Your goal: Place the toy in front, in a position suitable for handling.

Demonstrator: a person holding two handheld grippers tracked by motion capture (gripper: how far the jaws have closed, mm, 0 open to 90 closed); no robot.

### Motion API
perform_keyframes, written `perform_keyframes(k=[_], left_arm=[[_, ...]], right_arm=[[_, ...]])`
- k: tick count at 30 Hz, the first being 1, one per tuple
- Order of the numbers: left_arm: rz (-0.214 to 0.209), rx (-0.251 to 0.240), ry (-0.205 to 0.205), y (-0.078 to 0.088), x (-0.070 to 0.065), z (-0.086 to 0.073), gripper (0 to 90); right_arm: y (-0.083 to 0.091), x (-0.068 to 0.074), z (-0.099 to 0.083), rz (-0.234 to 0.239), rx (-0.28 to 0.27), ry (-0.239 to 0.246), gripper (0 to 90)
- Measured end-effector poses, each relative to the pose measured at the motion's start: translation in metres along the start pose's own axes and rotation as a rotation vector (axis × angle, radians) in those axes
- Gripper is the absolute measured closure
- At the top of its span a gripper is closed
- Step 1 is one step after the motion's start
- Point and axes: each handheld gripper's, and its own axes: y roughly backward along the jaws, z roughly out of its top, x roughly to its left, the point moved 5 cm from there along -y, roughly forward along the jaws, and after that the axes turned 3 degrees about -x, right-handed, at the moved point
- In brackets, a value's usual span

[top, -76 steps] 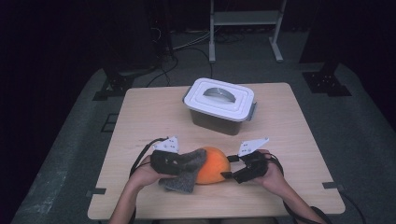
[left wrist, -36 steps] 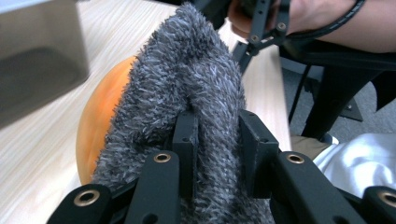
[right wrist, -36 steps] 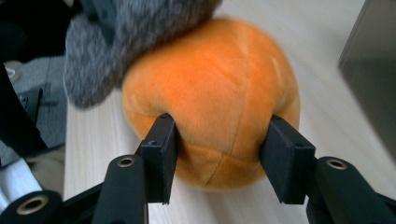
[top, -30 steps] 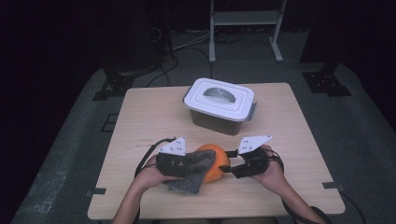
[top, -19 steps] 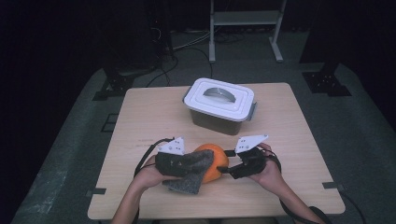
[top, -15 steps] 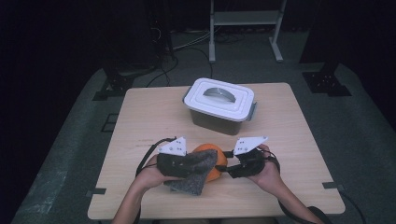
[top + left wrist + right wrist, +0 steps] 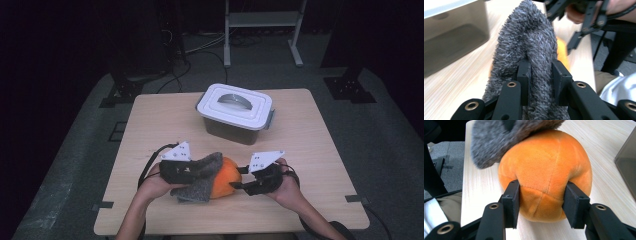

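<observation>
An orange plush ball (image 7: 227,182) rests on the wooden table (image 7: 165,120) near its front edge. A grey fuzzy cloth (image 7: 200,177) lies draped over the ball's left side and top. My left gripper (image 7: 202,169) is shut on a fold of the cloth (image 7: 529,37), pinched between its jaws (image 7: 540,72). From the right, my right gripper (image 7: 240,181) has just been closing, with the ball (image 7: 546,162) between its jaws. Its pads (image 7: 511,195) dent the plush on both sides. The cloth (image 7: 494,140) overhangs the ball's far top in the right gripper view.
A grey plastic box with a white lid and handle (image 7: 235,112) stands shut at the middle back of the table, just beyond the ball. Its wall (image 7: 451,37) is close on the left in the left gripper view. The person's forearms come in from the front edge.
The left gripper has carried the cloth to the right, further over the ball. The right gripper has moved in from the right and its jaws have narrowed onto the ball.
</observation>
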Motion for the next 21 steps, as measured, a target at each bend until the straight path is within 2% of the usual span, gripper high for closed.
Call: perform_keyframes(k=[2, 4, 7, 9, 11, 14, 16, 17, 19, 21], left_arm=[[-0.004, -0.017, 0.027, 0.0, 0.003, -0.002, 71.5], [-0.019, -0.027, 0.017, -0.003, -0.001, 0.001, 71.5], [-0.079, -0.073, 0.008, -0.008, -0.01, 0.01, 71.2], [-0.087, -0.073, -0.001, -0.01, -0.013, 0.012, 71.2], [-0.078, -0.07, 0.002, -0.012, -0.011, 0.011, 71.2], [-0.023, -0.036, 0.015, -0.008, -0.002, 0.006, 71.4], [0.04, 0.012, 0.021, -0.003, 0.006, -0.001, 71.4], [0.057, 0.029, 0.03, -0.002, 0.009, -0.005, 71.4], [0.049, 0.036, 0.058, -0.002, 0.012, -0.014, 71.3], [0.011, 0.018, 0.084, -0.006, 0.011, -0.018, 71.2]], right_arm=[[-0.001, 0.001, 0.0, -0.001, -0.004, 0.002, 50.8], [-0.001, 0.001, 0.001, -0.002, -0.004, 0.003, 50.4], [-0.002, 0.004, 0.002, -0.009, 0.008, 0.035, 50.0], [-0.002, 0.007, 0.002, -0.014, 0.013, 0.06, 50.0], [-0.002, 0.008, 0.001, -0.019, 0.022, 0.078, 49.9], [-0.002, 0.005, -0.001, -0.018, 0.023, 0.079, 50.0], [-0.001, 0.002, -0.002, -0.021, 0.024, 0.077, 49.9], [0.0, 0.0, -0.004, -0.025, 0.026, 0.072, 49.9], [0.002, -0.006, -0.006, -0.032, 0.027, 0.059, 47.9], [0.004, -0.01, -0.008, -0.038, 0.024, 0.036, 44.0]])
